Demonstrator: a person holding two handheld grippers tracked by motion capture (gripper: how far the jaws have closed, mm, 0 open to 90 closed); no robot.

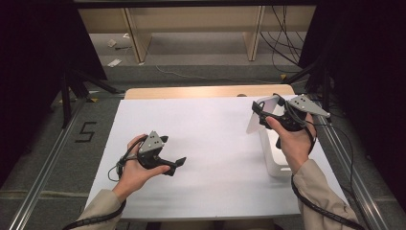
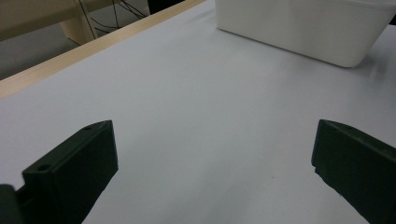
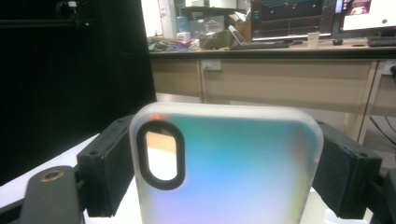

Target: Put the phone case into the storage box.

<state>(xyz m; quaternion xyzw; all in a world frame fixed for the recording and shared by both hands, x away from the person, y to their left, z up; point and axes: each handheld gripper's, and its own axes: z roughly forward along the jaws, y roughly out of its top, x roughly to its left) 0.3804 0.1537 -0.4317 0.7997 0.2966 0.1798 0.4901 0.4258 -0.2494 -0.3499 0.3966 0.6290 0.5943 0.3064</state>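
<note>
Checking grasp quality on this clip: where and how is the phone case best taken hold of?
By its two long side edges, as the right claw has it: jaws either side of the phone case, coming from the end away from the camera cutout. The flat, thin shell offers parallel edges; the cutout corner stays free.

A translucent iridescent phone case [image 3: 224, 168] stands upright above the white bin [image 1: 274, 158].
</note>
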